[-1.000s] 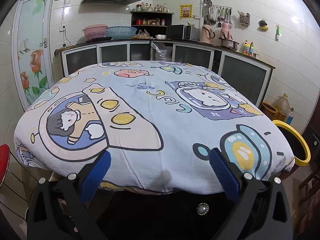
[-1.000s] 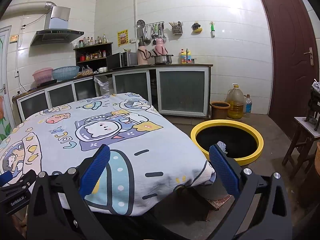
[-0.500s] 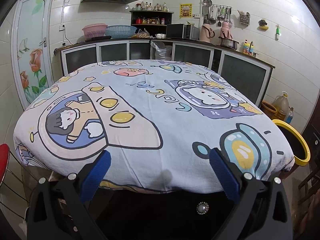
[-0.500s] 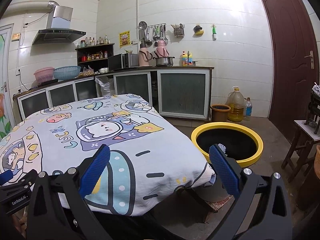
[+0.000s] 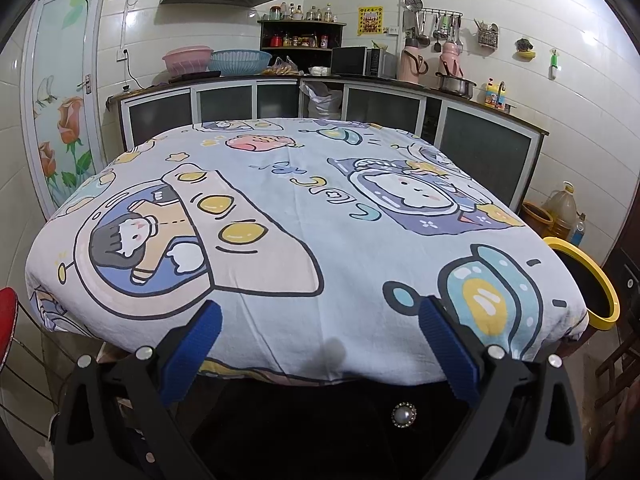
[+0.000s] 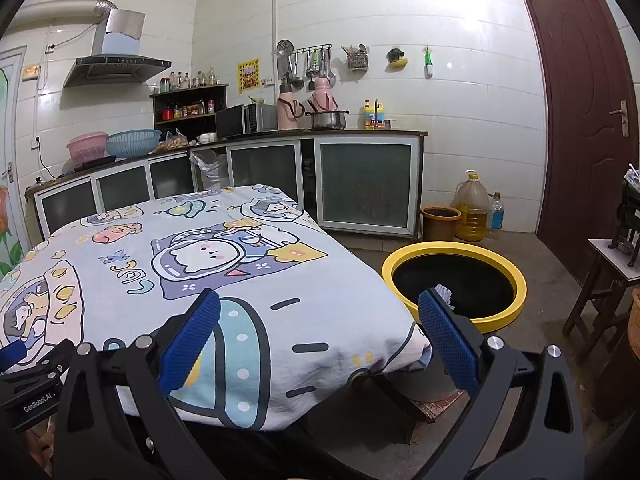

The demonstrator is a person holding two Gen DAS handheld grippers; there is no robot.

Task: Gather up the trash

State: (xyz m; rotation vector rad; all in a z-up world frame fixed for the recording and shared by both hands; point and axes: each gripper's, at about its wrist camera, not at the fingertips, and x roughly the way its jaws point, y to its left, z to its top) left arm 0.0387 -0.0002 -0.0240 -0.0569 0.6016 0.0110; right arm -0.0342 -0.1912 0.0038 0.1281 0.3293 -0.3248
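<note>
While both tools are held level at the near edge of the table, the left gripper has its two blue ribbed pads spread wide with nothing between them, touching nothing. The right gripper stands equally wide and empty, its right pad overlapping the view of the bin. A table covered by a pale blue cotton cloth printed with cartoon astronauts lies ahead of both tools; its surface carries no loose item. A round black bin with a thick yellow rim stands on the concrete floor just beside the table's right corner; a small piece of crumpled white trash shows inside at its near edge. A brown ceramic pot and a clear plastic jug of yellow oil stand against the tiled wall behind the bin.
</note>
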